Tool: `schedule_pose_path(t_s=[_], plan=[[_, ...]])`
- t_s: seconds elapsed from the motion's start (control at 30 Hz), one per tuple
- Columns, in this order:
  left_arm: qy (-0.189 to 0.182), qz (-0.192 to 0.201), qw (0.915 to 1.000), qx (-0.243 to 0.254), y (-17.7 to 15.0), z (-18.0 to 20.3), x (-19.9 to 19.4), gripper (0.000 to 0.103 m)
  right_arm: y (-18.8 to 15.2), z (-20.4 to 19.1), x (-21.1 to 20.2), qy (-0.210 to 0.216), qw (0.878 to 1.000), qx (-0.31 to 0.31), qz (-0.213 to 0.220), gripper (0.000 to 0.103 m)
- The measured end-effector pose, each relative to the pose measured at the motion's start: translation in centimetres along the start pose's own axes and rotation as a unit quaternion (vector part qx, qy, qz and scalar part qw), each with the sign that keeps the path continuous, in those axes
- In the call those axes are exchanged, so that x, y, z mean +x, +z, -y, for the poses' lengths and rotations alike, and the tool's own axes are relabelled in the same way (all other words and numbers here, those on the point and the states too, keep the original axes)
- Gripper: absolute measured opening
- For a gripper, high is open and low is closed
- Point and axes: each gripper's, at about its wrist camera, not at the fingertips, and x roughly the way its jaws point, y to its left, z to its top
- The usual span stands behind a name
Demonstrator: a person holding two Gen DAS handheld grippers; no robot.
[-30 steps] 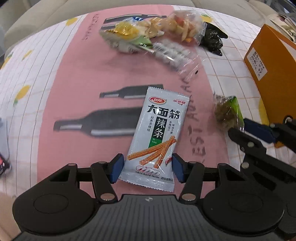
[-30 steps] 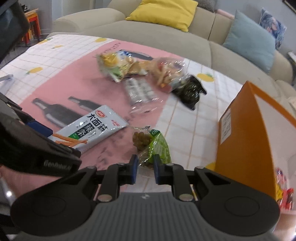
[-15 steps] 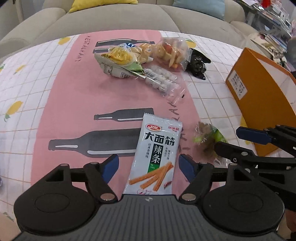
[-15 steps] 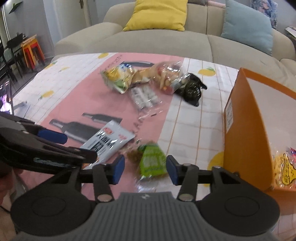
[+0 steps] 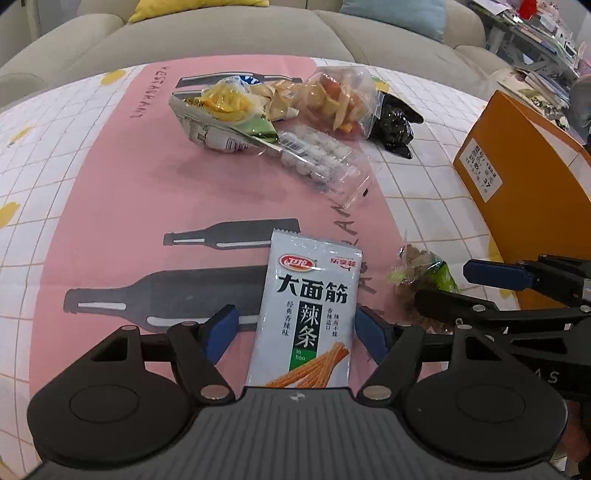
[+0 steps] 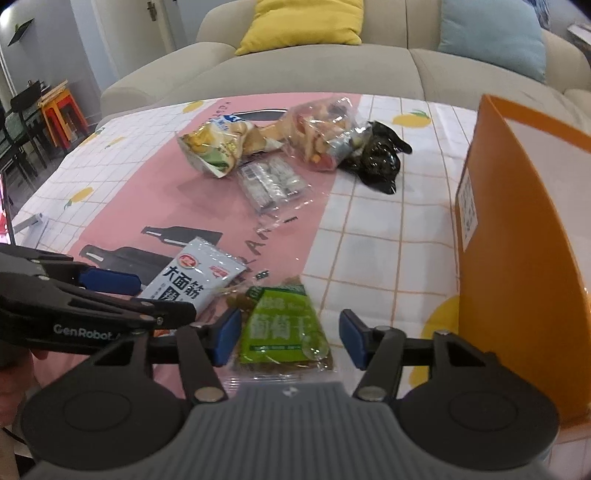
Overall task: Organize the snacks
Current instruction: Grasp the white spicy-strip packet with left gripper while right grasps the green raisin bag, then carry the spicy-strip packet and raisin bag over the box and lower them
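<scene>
The green plastic packet of raisins (image 6: 282, 328) lies flat on the tablecloth between the fingers of the right gripper (image 6: 288, 338), which a second ago were pinching its end; the jaws are now opening and no longer press on it. Just to its left, the white foil packet of spicy gluten strips (image 5: 308, 314) lies between the spread fingers of the left gripper (image 5: 293, 328), which have widened since a second ago and stand clear of the packet's edges. Both packets rest near the front edge of the pink-and-white checked tablecloth with bottle prints (image 5: 129, 192). Further back sits a heap of clear and coloured snack bags (image 6: 266, 147). The tall orange cardboard box (image 6: 517, 240) stands at the right. Behind the table runs a beige sofa (image 6: 314, 70) with a yellow cushion (image 6: 303, 22) and a blue cushion (image 6: 491, 33).
</scene>
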Motion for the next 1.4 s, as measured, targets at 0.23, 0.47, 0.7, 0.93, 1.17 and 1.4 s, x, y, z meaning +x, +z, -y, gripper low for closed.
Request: schedule_pose_path(t_s=[0.23,0.47,0.7,0.93,1.17,1.4], plan=[[0.005,0.011,0.9997,0.02,-0.1,0.0,0.1,0.084,-0.1,0.5,1.1,0.025,0.999,0.015,-0.014,0.06],[0.023,0.017,0.9937,0.109,-1.1,2.6,0.3,0.092,0.0,0.5,1.2,-0.016,1.0,0.0,-0.017,0.042],[0.018,0.023,0.9964,0.079,-0.8,2.0,0.0,0.059,0.1,0.8,1.0,-0.014,1.0,0.012,-0.018,0.042],[0.027,0.024,0.9978,0.055,-0.6,2.1,-0.1,0.055,0.1,0.5,0.9,-0.021,1.0,0.009,-0.02,0.04],[0.017,0.047,0.9987,0.012,0.1,1.6,-2.4,0.054,0.4,0.6,-1.3,-0.014,0.999,0.03,-0.007,0.038],[0.006,0.067,0.9978,0.002,1.7,2.8,-5.8,0.054,1.8,-0.1,-4.5,-0.009,0.999,0.029,0.015,0.038]])
